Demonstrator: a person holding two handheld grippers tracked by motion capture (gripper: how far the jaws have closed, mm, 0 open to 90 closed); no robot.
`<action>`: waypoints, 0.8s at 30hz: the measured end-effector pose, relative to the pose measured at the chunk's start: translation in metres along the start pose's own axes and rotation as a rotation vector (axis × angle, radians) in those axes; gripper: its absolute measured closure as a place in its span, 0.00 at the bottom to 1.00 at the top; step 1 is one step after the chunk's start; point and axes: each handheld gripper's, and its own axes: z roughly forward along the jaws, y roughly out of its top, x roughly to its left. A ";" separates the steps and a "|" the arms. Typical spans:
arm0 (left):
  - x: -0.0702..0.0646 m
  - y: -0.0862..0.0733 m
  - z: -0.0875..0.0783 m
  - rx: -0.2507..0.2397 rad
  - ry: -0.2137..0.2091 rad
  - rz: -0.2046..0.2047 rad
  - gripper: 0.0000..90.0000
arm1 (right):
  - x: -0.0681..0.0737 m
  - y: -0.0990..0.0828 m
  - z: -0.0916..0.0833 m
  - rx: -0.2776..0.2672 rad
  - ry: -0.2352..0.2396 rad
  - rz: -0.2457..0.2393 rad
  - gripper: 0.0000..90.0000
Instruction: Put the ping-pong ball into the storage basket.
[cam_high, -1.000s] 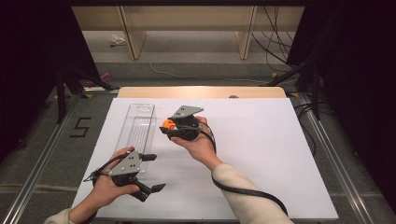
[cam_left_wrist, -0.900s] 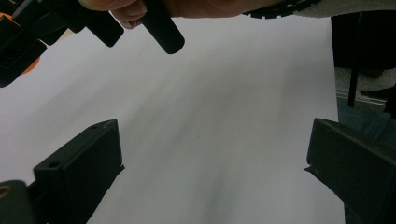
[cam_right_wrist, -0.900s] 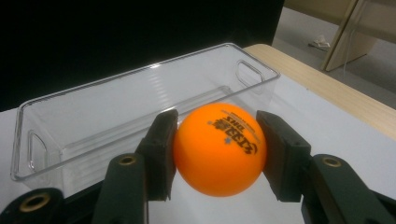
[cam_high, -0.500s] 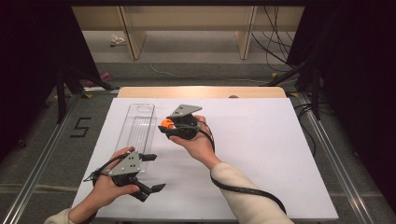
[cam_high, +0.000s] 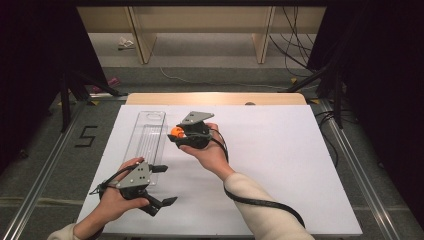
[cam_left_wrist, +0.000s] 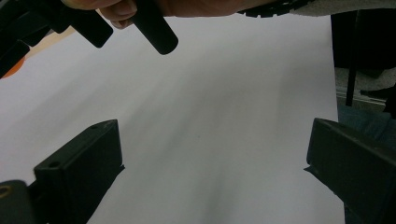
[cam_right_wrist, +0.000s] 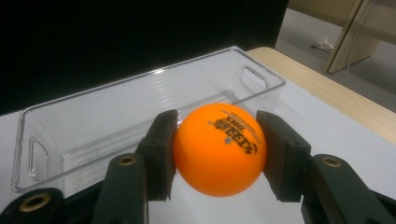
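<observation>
Orange ball (cam_right_wrist: 219, 148) sits clamped between my right gripper's (cam_right_wrist: 217, 156) 2 black jaws, pads pressing on both sides, black print on the ball's upper face turned toward the camera. In the high view the ball (cam_high: 176, 132) shows at the tip of the right gripper (cam_high: 175, 136), held just above the white table sheet (cam_high: 280, 165), right beside the long right wall of the clear plastic tray (cam_high: 146, 142); I can't tell if ball and tray wall touch. From the right gripper view the tray (cam_right_wrist: 140, 112) lies just behind the ball, long and narrow, 1 handle cutout at each end, ribbed floor, nothing in it that I can see. My right hand (cam_high: 210, 152) grips the tool from the near side, cable trailing back along the sleeve. My left gripper (cam_high: 162, 185) rests low on the sheet near the front-left corner, at the tray's near end, jaws spread wide with nothing between them; the left gripper view confirms it, bare white sheet (cam_left_wrist: 219, 121) between the 2 jaws. Wooden table edge (cam_high: 215, 98) runs along the far side of the sheet.
</observation>
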 end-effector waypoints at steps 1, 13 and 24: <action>0.000 0.000 0.000 0.000 0.000 0.000 0.03 | 0.000 0.000 0.000 0.000 0.000 -0.001 0.57; 0.000 0.000 0.000 0.000 0.001 0.001 0.03 | 0.002 0.003 0.004 0.003 0.007 -0.004 0.57; 0.000 0.000 0.000 0.002 -0.001 0.002 0.04 | 0.004 0.006 0.009 0.006 0.018 -0.009 0.57</action>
